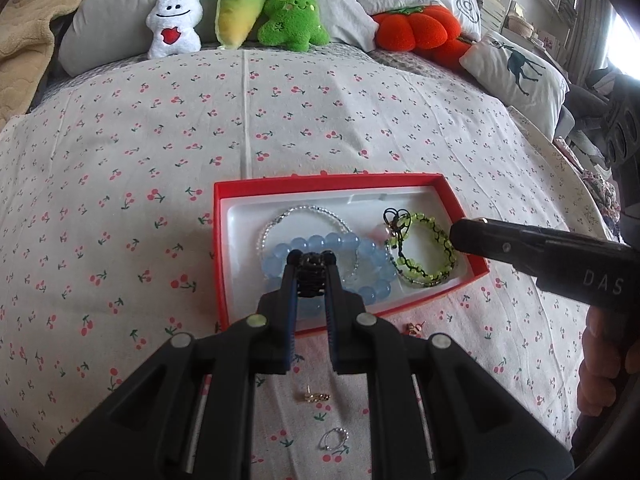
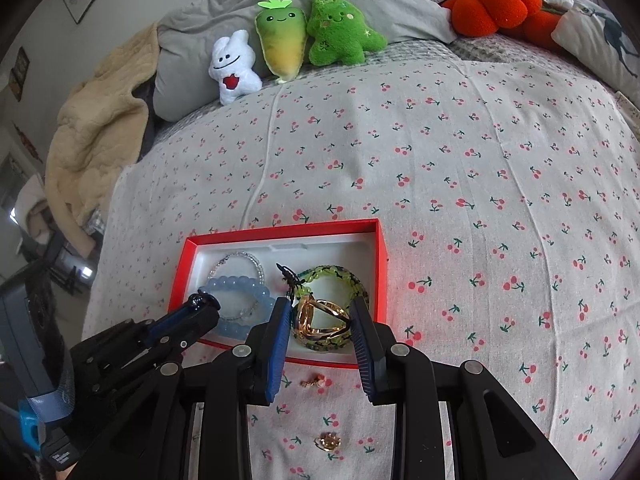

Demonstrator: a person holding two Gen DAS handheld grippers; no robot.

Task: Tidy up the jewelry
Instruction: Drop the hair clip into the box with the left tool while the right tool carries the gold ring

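Observation:
A red box with a white lining lies on the cherry-print bedspread and shows in the right wrist view too. Inside are a clear bead bracelet, a blue bead bracelet and a green bead bracelet. My left gripper is shut on a small black beaded piece above the blue bracelet. My right gripper is shut on a gold bangle over the green bracelet at the box's near right.
Small gold and silver pieces lie on the bedspread in front of the box: a gold earring, a silver ring, a gold stud, a gold ring. Plush toys and pillows line the far edge.

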